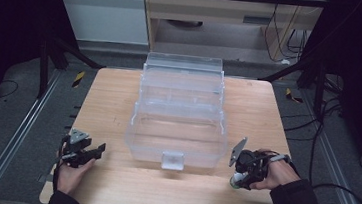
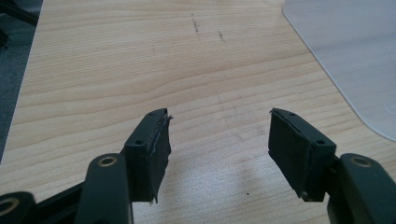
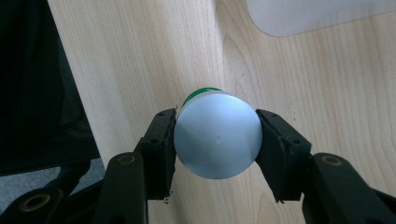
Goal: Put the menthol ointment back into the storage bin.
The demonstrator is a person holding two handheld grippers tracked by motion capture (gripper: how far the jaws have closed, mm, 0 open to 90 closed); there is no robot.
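The right hand-held gripper is clamped on a can (grasp done); placing it in the clear box remains. The left hand-held gripper gapes empty.

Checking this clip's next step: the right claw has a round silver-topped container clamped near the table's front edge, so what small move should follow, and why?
Probably carry it toward the clear tiered box and over its front compartment. The right claw is shut on the silver-topped container, which has a green band below its top. The box stands open mid-table, its compartments look bare, and the left claw is open and holds nothing.
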